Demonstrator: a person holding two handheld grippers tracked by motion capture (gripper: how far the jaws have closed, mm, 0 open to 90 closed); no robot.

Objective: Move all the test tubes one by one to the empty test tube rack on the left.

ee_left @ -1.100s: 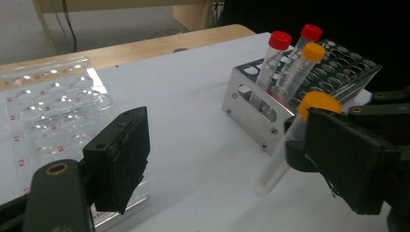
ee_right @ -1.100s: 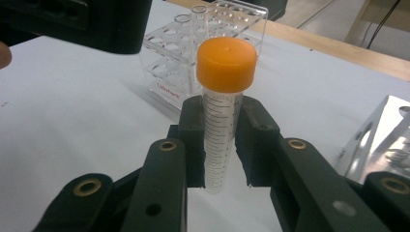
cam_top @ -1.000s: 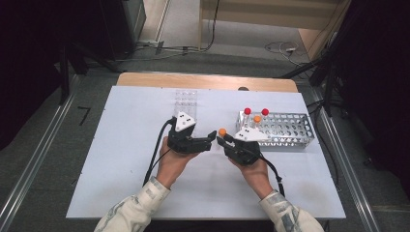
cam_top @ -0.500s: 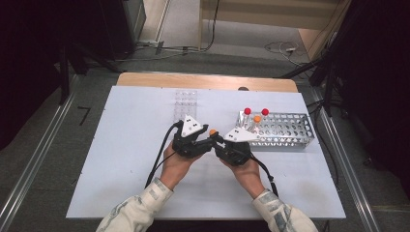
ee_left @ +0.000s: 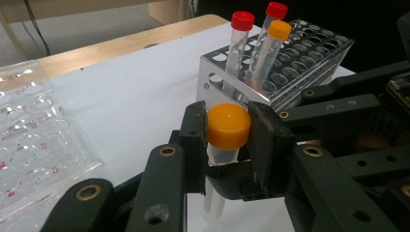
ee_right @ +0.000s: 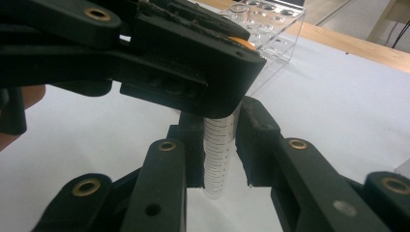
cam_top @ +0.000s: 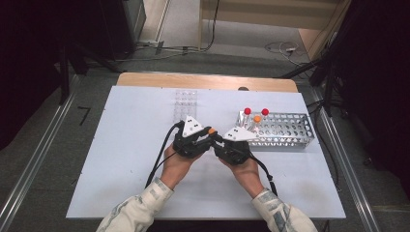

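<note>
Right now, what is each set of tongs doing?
Left tongs: have just been closing, now shut on the orange cap of the tube.
Right tongs: shut on the tube's body.

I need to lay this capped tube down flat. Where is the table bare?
Bare: the white table left of the hands, below the clear well plate; also the near right corner, below the metal rack. Crowded: centre, where both tools hold the tube.
</note>
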